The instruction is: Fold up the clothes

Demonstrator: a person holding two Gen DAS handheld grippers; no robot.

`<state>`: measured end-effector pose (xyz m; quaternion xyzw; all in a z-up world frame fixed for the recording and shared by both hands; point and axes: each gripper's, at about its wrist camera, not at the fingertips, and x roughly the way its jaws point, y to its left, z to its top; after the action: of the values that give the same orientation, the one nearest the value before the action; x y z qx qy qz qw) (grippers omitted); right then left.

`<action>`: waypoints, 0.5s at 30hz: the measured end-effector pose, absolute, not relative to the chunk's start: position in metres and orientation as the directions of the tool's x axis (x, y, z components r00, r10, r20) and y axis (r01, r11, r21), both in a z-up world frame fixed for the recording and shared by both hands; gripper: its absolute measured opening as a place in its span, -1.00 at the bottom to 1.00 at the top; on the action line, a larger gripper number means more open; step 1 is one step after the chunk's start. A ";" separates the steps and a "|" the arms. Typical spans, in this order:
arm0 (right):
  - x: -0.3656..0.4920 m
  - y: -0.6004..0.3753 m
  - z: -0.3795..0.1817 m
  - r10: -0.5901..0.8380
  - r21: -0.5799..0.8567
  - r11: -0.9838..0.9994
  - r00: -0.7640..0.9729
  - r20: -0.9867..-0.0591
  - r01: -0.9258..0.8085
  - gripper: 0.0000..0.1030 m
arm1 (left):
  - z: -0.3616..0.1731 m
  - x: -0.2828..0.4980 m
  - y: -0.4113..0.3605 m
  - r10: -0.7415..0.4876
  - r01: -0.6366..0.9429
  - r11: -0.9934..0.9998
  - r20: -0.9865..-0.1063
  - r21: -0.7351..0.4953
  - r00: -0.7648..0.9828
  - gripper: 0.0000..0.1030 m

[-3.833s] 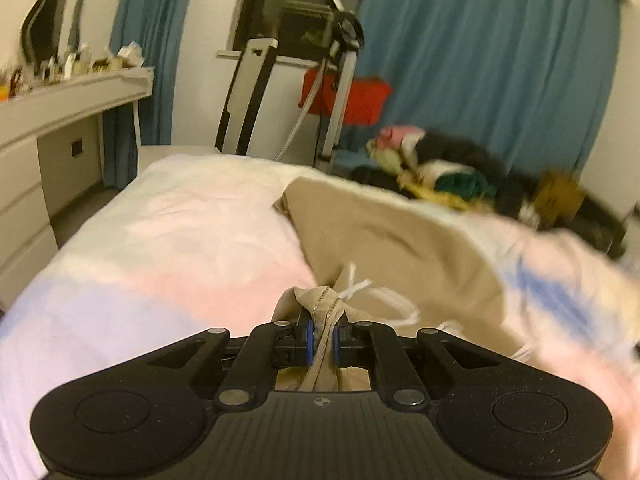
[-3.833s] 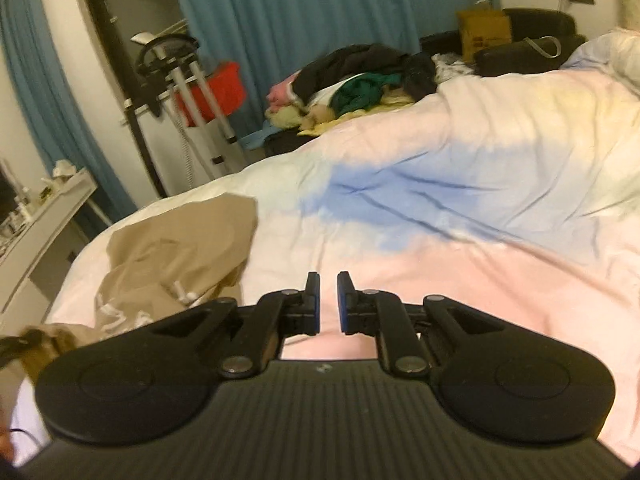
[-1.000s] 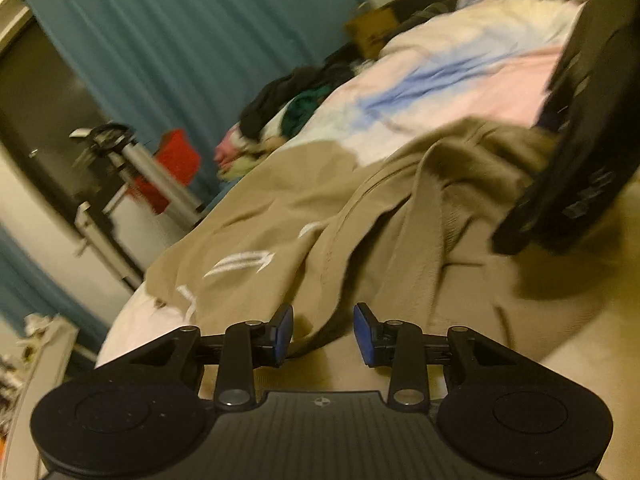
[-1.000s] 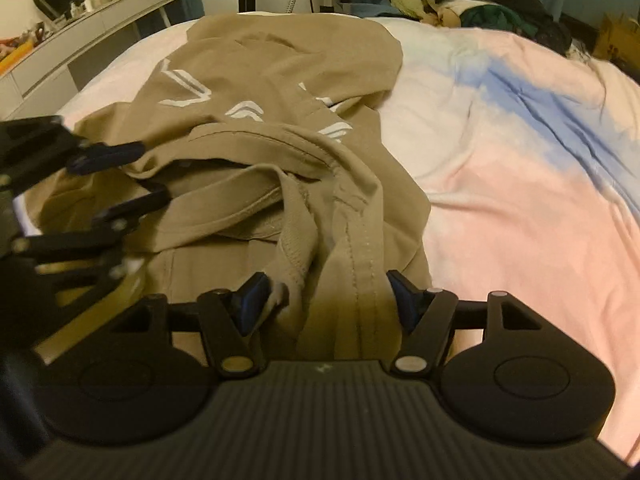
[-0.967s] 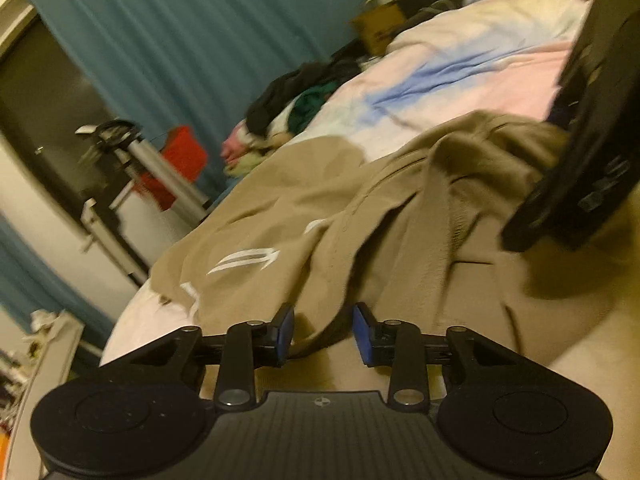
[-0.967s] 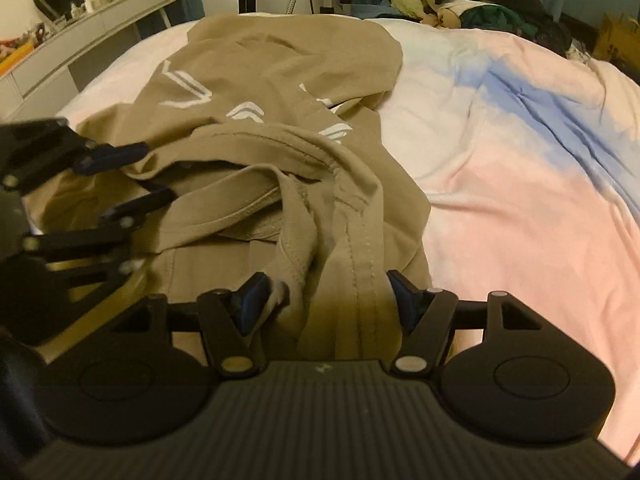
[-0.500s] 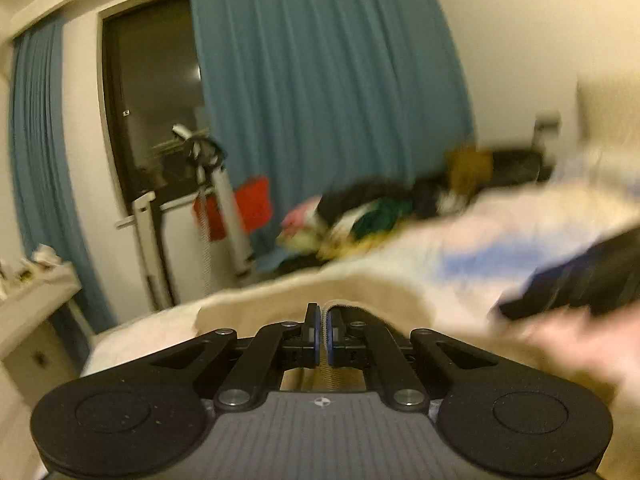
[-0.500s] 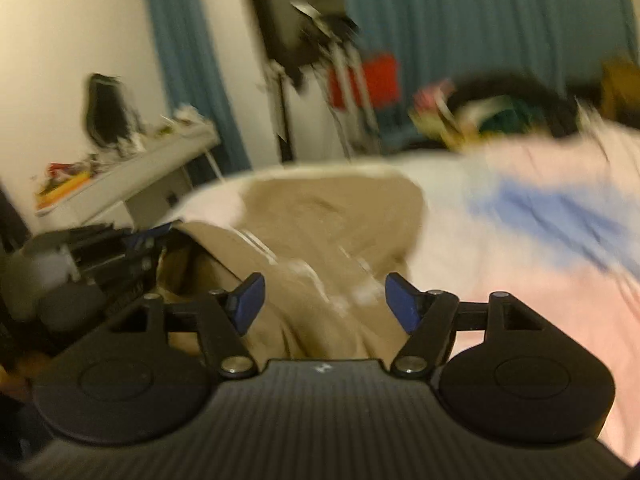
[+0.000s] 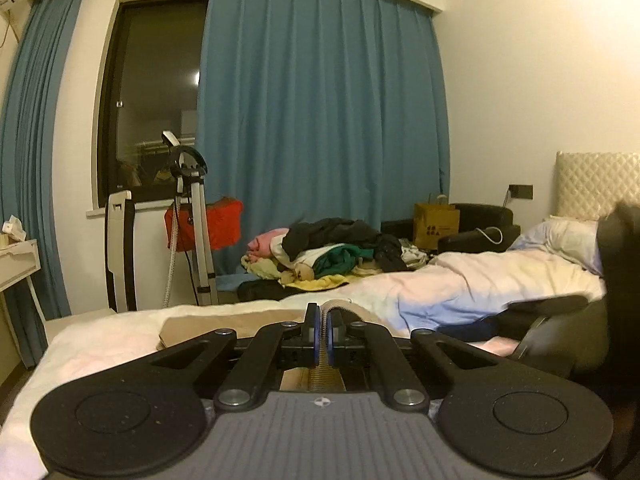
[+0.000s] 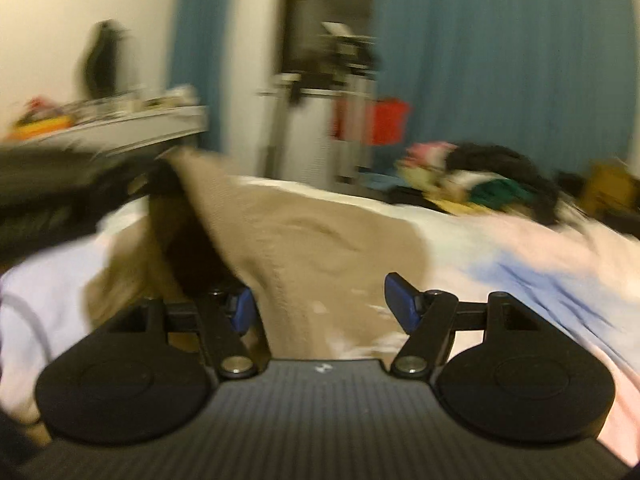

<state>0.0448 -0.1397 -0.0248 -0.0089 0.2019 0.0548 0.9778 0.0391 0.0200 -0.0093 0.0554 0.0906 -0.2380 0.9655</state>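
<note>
A tan garment lies on the pastel bed cover. My left gripper is shut on the garment's ribbed edge, held up off the bed. In the blurred right wrist view that edge rises like a tent toward the left gripper at the upper left. My right gripper stands open just above the cloth, and its blue pads press on nothing. It also shows as a dark blur, right gripper, at the right of the left wrist view.
A heap of mixed clothes lies beyond the bed's far side. Nearby stand a tripod stand, a red bag and a paper bag. A white desk is at the left, pillows at the right.
The left gripper closed on the garment's edge, rolled level and rose, lifting the cloth. The right gripper stayed open and came up off the bunched fabric.
</note>
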 end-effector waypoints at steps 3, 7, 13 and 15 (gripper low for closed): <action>0.043 -0.166 -0.016 0.084 0.087 0.995 0.877 -0.474 -0.048 0.33 | -0.013 0.040 0.010 -0.465 0.485 0.872 -0.201 0.060 0.862 -0.93; 0.037 -0.195 -0.013 0.097 0.151 0.988 0.801 -0.591 -0.008 0.33 | -0.016 0.037 0.005 -0.494 0.508 0.861 -0.200 0.027 0.846 -0.93; 0.006 -0.216 -0.017 -0.017 0.025 0.999 0.732 -0.681 0.046 0.33 | -0.005 0.032 0.025 -0.518 0.511 0.855 -0.151 -0.090 0.842 -0.93; -0.005 -0.220 -0.014 -0.044 0.014 0.997 0.740 -0.671 0.072 0.33 | -0.001 0.032 0.031 -0.522 0.509 0.852 -0.143 -0.119 0.841 -0.93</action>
<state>-0.0046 -0.2203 -0.0143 0.0195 0.3589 -0.0311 0.9327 0.0321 0.0315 -0.0009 -0.0379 0.0852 -0.2691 0.9586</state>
